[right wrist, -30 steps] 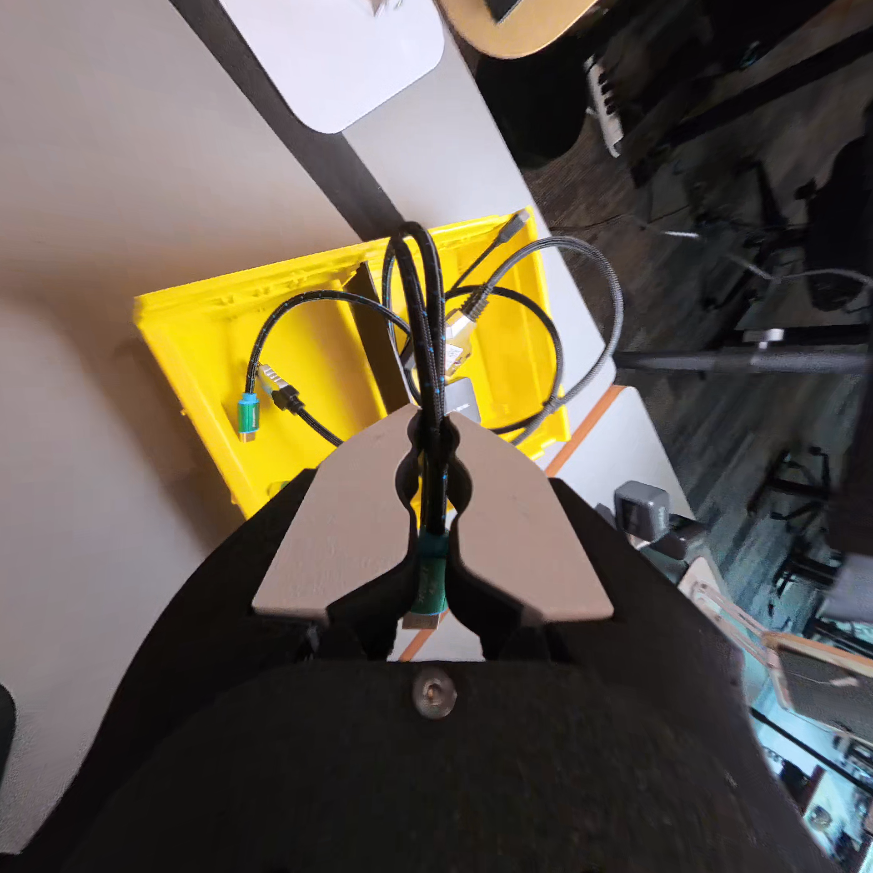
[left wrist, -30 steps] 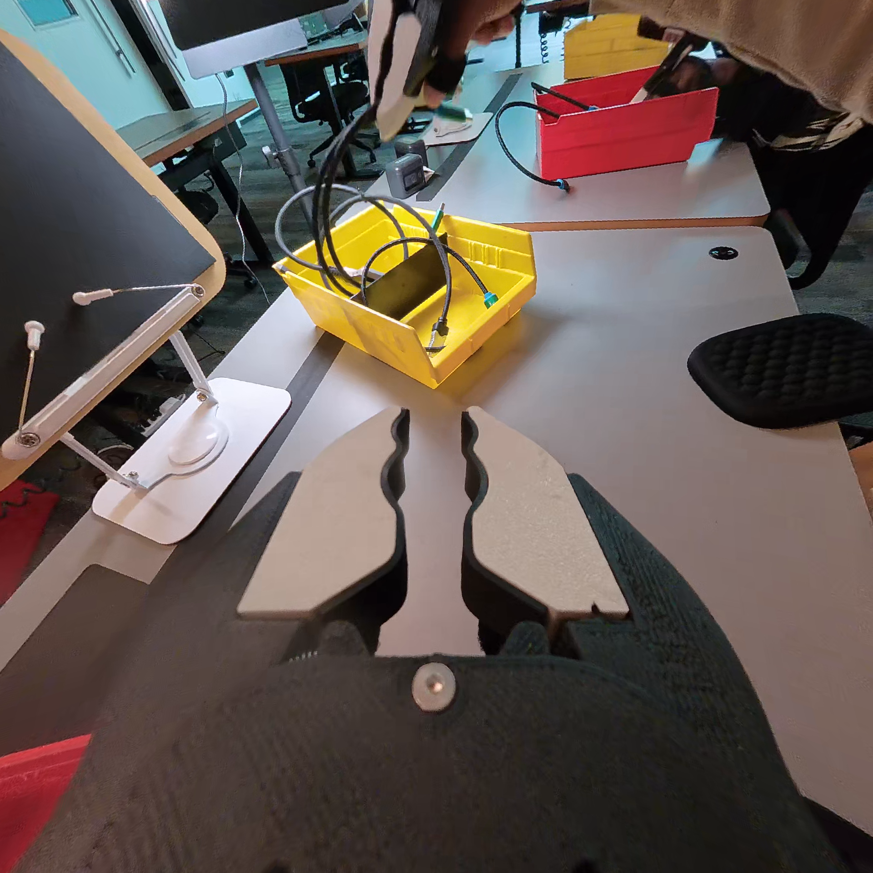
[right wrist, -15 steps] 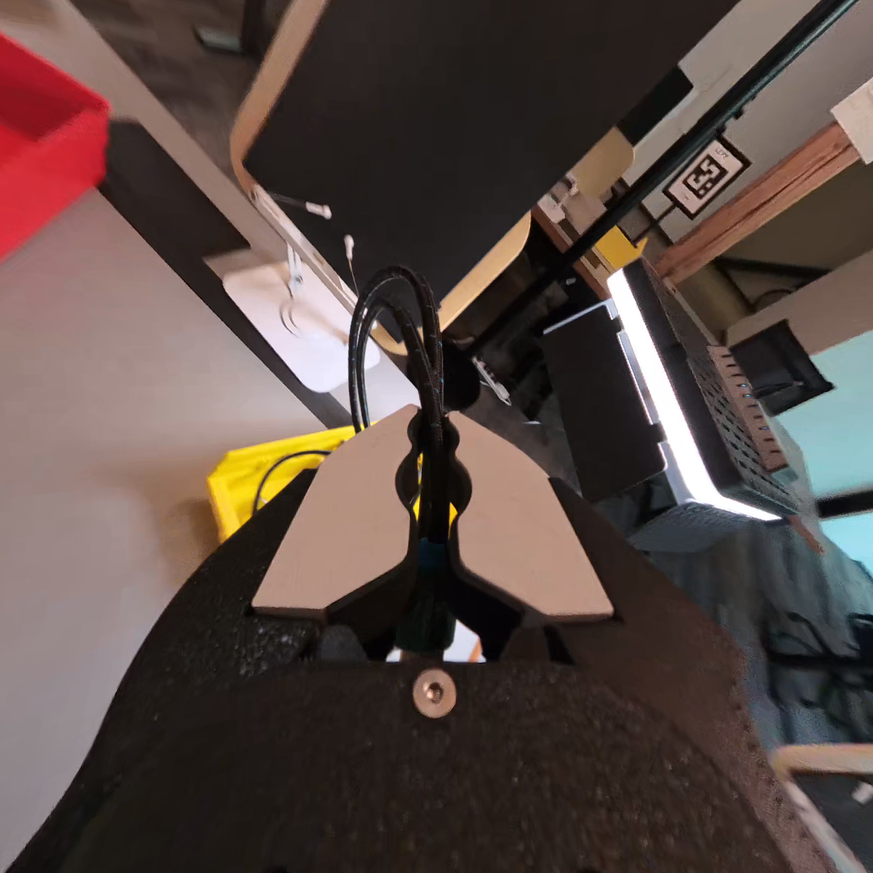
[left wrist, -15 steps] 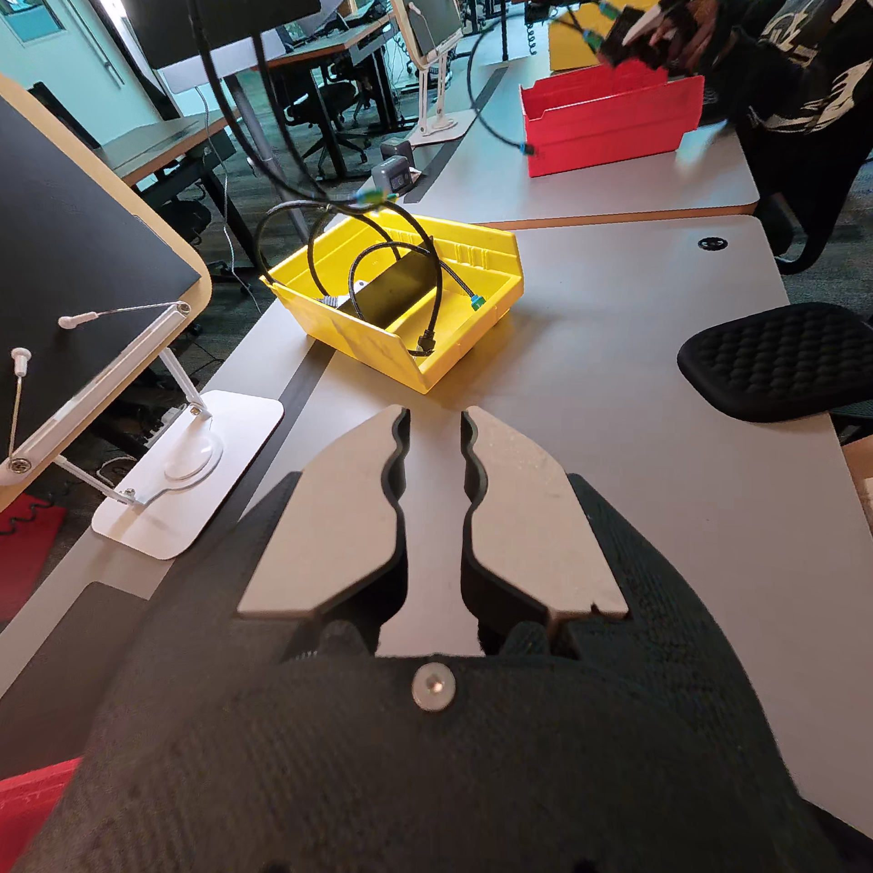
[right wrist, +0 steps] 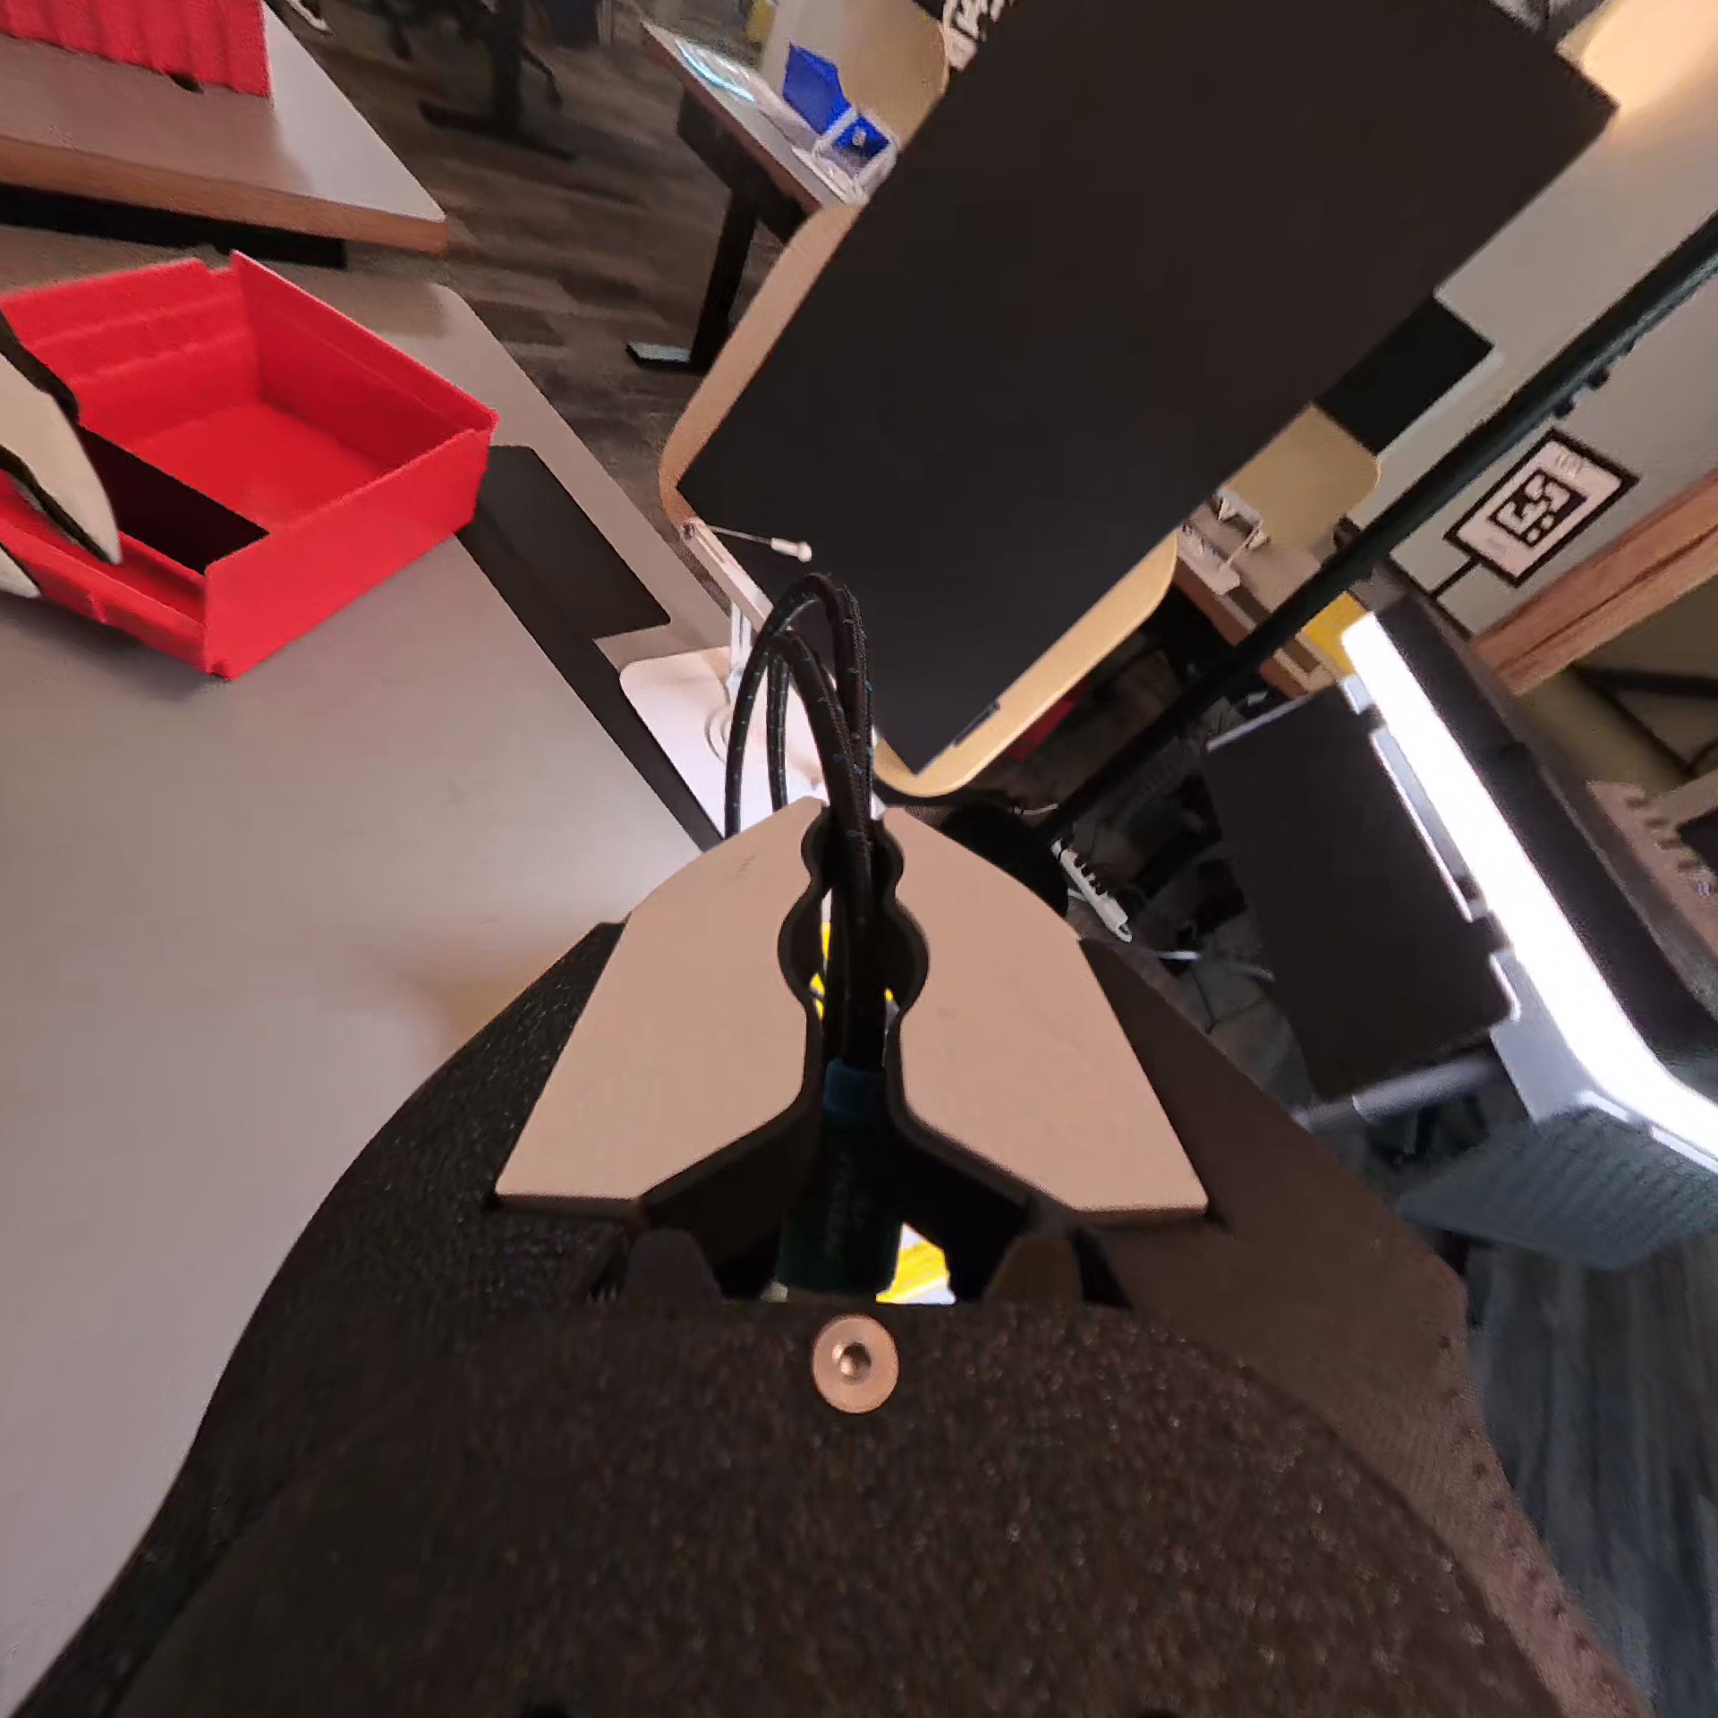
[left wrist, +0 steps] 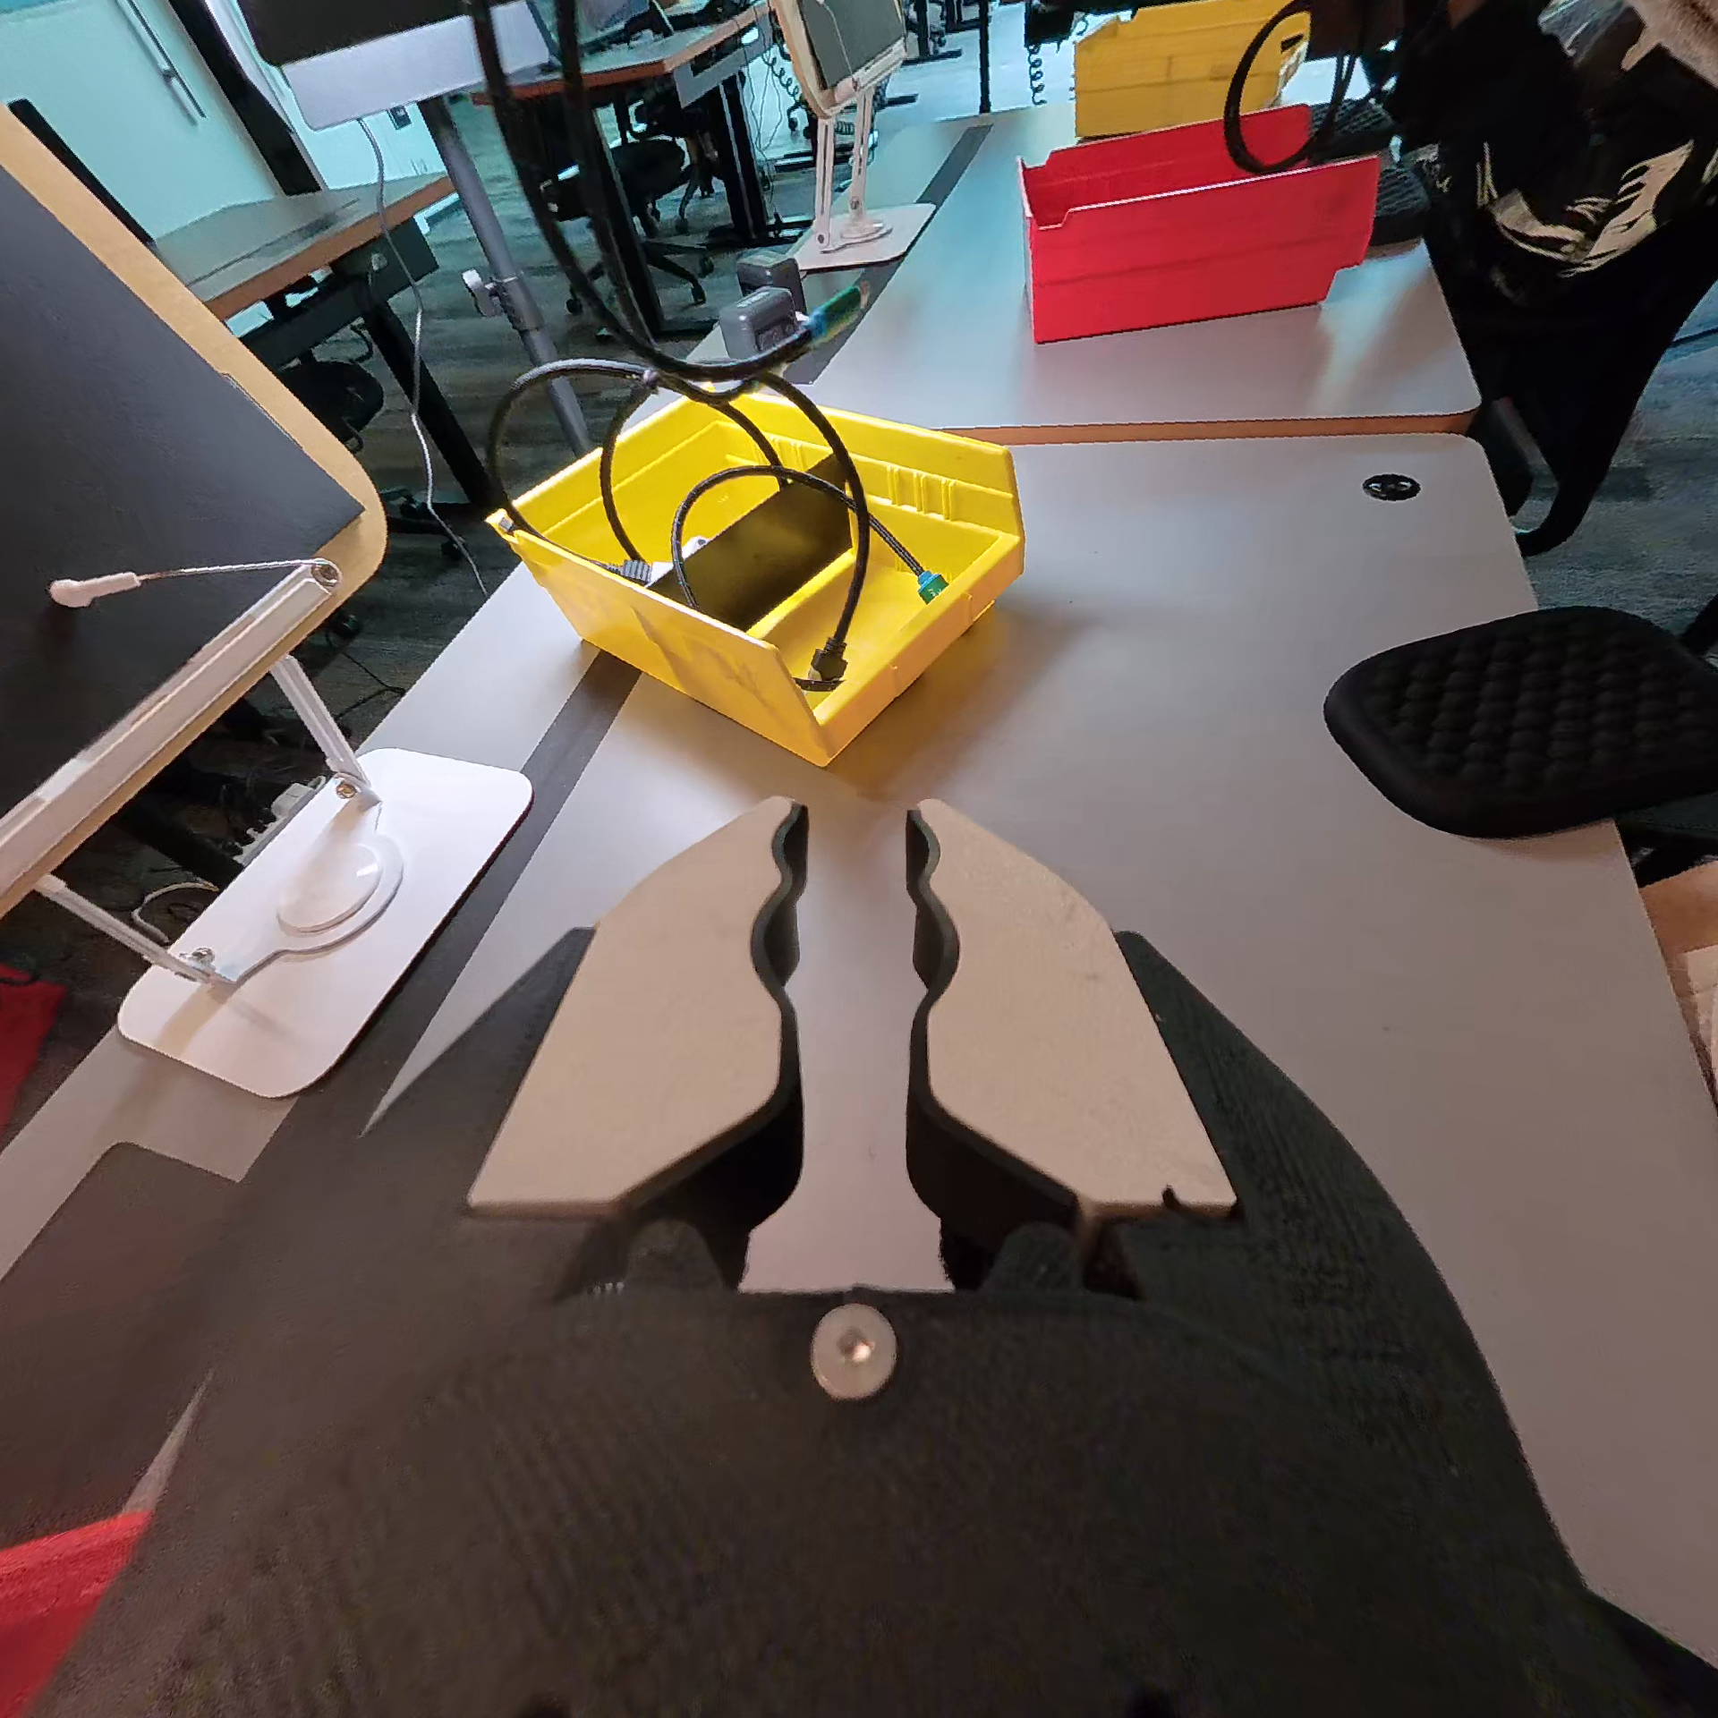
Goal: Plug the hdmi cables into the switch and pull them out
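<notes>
Nearest, left gripper hovering empty above grey tabletop, jaws parted. Right gripper clamped on black braided hdmi cable with teal plug, lifted high. Farther, yellow plastic bin holding black box-shaped switch and more looping black cables.

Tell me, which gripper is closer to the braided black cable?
Right. The right gripper is clamped on the braided black cable itself. The left gripper sits open over the table, short of the yellow bin.
</notes>
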Demonstrator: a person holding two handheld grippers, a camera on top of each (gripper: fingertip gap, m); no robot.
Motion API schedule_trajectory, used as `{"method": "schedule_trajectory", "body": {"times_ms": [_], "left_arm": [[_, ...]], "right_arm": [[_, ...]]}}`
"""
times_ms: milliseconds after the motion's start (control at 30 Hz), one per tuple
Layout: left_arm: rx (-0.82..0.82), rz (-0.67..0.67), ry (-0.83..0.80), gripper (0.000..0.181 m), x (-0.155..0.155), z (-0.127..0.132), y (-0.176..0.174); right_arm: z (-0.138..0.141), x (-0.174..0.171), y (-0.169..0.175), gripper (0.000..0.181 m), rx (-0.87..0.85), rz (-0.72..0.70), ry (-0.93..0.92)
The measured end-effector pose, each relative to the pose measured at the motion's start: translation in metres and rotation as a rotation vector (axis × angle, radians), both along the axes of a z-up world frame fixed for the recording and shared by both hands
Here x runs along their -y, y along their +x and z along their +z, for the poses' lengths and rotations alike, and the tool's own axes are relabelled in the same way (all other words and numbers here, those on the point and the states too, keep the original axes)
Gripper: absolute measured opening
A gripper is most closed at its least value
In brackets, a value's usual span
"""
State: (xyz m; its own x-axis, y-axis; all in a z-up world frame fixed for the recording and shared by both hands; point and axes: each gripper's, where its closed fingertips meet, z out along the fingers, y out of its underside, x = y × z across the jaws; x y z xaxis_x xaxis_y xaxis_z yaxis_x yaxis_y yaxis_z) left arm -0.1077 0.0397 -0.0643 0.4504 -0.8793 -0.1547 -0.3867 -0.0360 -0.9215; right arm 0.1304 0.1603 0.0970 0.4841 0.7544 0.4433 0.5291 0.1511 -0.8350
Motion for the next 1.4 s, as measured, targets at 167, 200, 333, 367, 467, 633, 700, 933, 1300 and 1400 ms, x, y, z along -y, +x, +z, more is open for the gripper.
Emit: {"method": "schedule_trajectory", "body": {"times_ms": [167,200,333,367,467,633,700,933,1300,1400], "left_arm": [[-0.034,-0.026,-0.008,0.02,0.003,-0.008,0.014],[-0.043,-0.03,-0.006,0.02,0.004,-0.009,0.016],[-0.052,-0.028,0.013,0.02,0.004,-0.007,0.017],[-0.044,-0.026,0.012,0.02,0.004,-0.006,0.016],[-0.03,-0.014,-0.001,0.019,-0.001,-0.007,0.011],[-0.024,0.003,-0.004,0.019,-0.005,-0.007,0.005],[-0.013,0.005,-0.005,0.019,-0.005,-0.006,0.003],[-0.001,0.01,0.023,0.02,0.001,0.005,-0.003],[0.062,0.029,0.028,0.019,-0.001,0.015,-0.02],[0.061,0.029,0.03,0.019,-0.001,0.016,-0.02]], "right_arm": [[-0.027,-0.031,-0.047,0.007,0.009,0.048,0.014],[-0.039,-0.039,-0.057,0.007,0.025,0.055,0.029],[-0.059,-0.056,-0.101,0.007,-0.105,0.127,0.021],[-0.059,-0.059,-0.109,0.007,-0.148,0.141,0.019],[-0.057,-0.067,-0.129,0.007,-0.238,0.176,0.009],[-0.057,-0.045,-0.17,0.007,-0.229,0.327,-0.017],[-0.075,-0.034,-0.189,0.007,-0.094,0.371,-0.023],[-0.138,0.01,-0.23,0.006,0.007,0.556,-0.233],[-0.047,0.015,-0.163,0.006,-0.236,0.493,-0.173],[-0.026,0.008,-0.128,0.006,-0.217,0.394,-0.157]]}}
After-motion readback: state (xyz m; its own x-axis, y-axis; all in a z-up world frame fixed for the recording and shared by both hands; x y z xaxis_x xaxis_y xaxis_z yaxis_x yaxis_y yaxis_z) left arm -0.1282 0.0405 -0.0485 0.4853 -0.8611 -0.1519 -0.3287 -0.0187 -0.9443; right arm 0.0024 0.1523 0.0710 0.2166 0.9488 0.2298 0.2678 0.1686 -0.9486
